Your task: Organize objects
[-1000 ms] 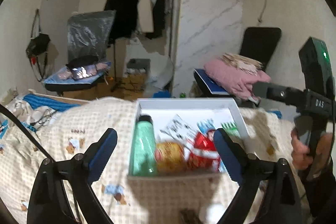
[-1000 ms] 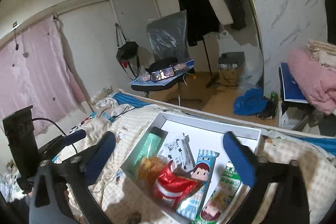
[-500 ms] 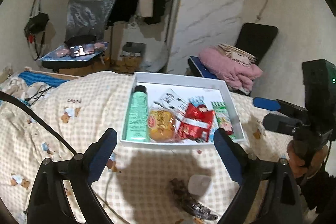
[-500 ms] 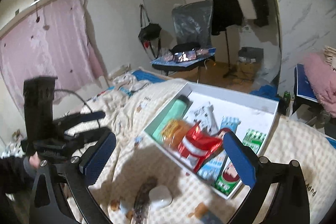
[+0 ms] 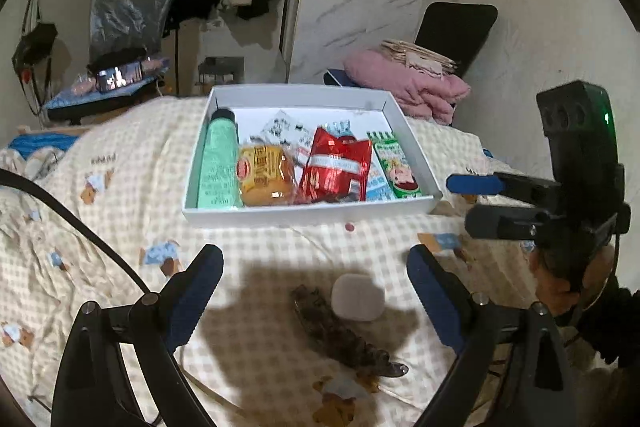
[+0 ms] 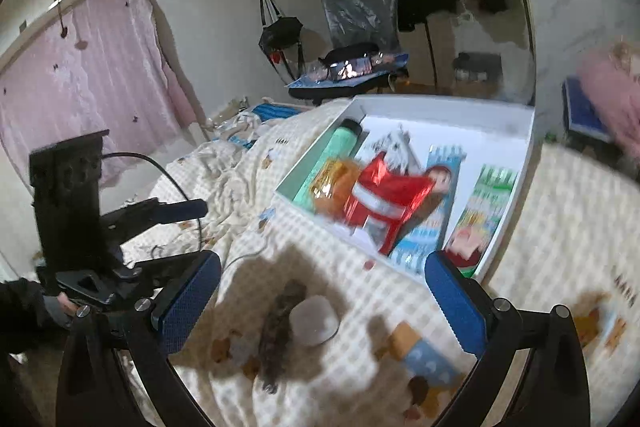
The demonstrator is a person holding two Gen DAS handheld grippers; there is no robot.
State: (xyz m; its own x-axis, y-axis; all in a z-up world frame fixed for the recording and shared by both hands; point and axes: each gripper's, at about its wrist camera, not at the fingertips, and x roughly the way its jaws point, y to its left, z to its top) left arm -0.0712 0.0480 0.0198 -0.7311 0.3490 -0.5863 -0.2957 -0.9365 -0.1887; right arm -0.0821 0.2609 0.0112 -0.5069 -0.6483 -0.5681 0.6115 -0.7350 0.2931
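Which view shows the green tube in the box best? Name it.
The left wrist view. There the green tube lies sharp and nearly full length along the left wall of the white box. The right wrist view blurs it, and the orange packet covers its near end.

A white box (image 5: 308,215) sits on the checked bedspread, open on top. Inside, side by side from left to right, lie a mint-green bottle (image 5: 218,163) with a black cap at the far end, an orange packet (image 5: 264,177), a red packet (image 5: 334,167) and a green packet (image 5: 394,163). Nearer, outside the box, a white oval case (image 5: 358,297) lies touching a dark hair clip (image 5: 344,339).
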